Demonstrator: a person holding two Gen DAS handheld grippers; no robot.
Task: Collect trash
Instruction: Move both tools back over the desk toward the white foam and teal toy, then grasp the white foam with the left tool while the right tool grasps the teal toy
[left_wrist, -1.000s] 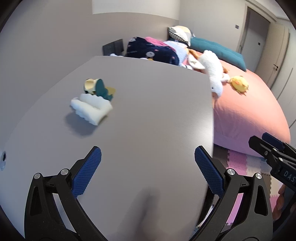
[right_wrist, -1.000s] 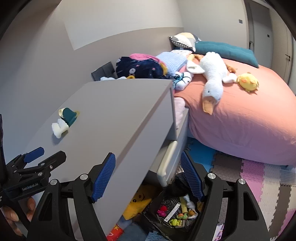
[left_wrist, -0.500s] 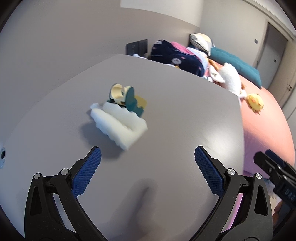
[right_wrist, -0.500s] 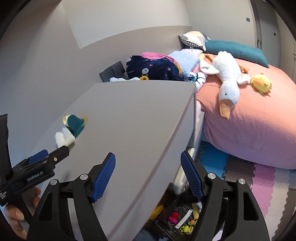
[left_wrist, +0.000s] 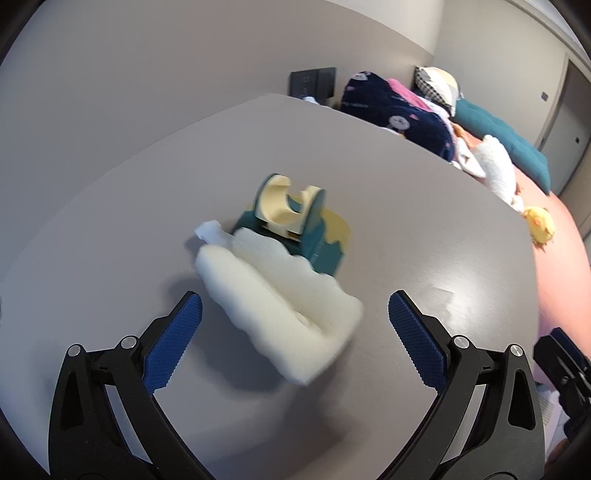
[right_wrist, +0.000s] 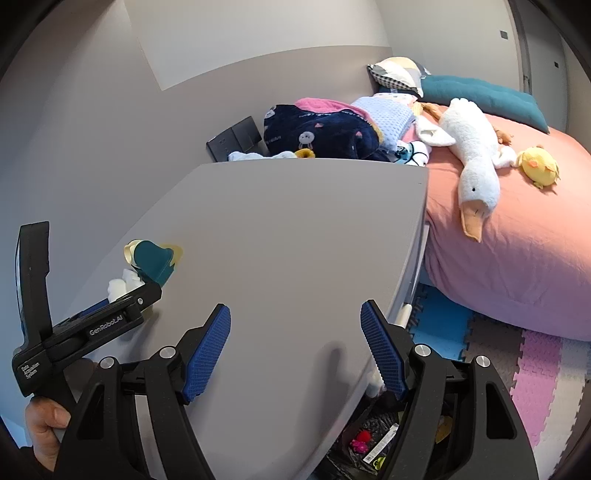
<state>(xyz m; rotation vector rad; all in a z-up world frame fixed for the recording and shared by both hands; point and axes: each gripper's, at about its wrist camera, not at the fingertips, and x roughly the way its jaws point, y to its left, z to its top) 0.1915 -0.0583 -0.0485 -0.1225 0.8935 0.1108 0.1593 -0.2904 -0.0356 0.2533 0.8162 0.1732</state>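
1. The left gripper (left_wrist: 295, 321) has its jaws spread wide and holds nothing; the white foam piece (left_wrist: 280, 310) lies between and just ahead of its fingertips, on the grey tabletop (left_wrist: 424, 229).
2. Beyond the foam, touching it, sits a teal and cream box (left_wrist: 295, 221).
3. The right gripper (right_wrist: 295, 350), also wide and empty, hovers over bare tabletop.
4. The step looks like the approach to the trash; next, lower the jaws around the foam and close.

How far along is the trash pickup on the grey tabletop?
Nothing collected from it yet: the white foam piece and teal-and-yellow carton lie on the tabletop. In hand: the left gripper is open, lined up on the foam. The right gripper is open and empty. Grasping and binning remain.
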